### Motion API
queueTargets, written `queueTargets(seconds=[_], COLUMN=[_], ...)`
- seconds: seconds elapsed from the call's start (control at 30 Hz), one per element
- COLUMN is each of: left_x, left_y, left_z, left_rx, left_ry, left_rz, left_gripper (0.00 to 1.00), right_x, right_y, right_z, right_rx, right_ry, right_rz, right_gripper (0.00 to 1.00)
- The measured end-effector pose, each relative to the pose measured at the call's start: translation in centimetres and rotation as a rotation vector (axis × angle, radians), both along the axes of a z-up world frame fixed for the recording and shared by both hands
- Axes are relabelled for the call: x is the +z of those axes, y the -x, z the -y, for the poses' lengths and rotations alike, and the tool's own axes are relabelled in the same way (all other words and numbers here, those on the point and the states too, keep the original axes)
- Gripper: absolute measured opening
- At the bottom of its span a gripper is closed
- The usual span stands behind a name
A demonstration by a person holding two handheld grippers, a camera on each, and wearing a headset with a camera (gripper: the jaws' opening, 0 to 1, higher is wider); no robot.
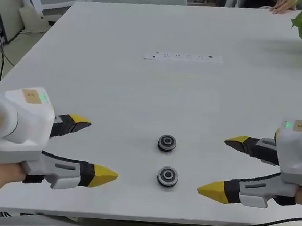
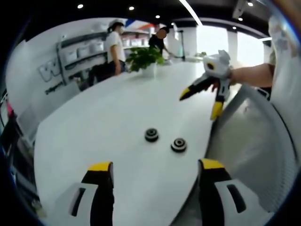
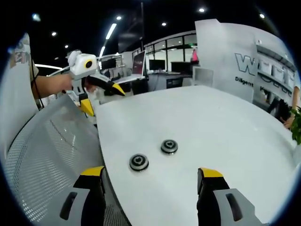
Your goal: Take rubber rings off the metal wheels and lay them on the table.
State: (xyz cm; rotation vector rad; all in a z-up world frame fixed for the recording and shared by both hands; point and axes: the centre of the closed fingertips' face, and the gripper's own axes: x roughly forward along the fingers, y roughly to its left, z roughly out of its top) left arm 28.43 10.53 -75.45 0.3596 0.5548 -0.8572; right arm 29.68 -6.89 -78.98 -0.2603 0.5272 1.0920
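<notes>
On white table, far wheel, near wheel, between left gripper and right gripper, both spread

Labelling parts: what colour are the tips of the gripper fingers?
Yellow, on black fingers; clearest in the head view.

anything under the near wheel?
Just the white table. The near wheel lies flat on it, with its dark rubber ring around the rim. The wheel itself covers the spot directly beneath, so I can't tell what is there.
</notes>
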Motion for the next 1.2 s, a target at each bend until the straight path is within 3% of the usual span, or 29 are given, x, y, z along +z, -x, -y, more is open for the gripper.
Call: queueTargets(seconds=[0.53, 0.7, 0.93, 1.2], left_x=[-1.0, -1.7, -2.2, -3.5], left_y=[-1.6, -1.9, -2.3, -2.6], left_z=[1.9, 2.6, 3.6, 4.5], left_rx=[-0.07, -0.112, -0.124, -0.173], left_ry=[-0.031, -0.059, -0.039, -0.088], left_rz=[-0.009, -0.017, -0.043, -0.044], left_gripper=[0.7, 0.67, 0.65, 0.62], right_x=[-1.2, -1.6, -2.5, -3.8], right_y=[-0.7, -1.0, -1.0, -0.6], right_z=[-0.6, -0.9, -1.4, -2.3], right_rx=[0.06, 0.079, 0.109, 0.171], right_ry=[0.013, 0.02, 0.032, 0.064], right_rz=[0.014, 0.016, 0.013, 0.006], right_gripper=[0.69, 0.67, 0.63, 0.57])
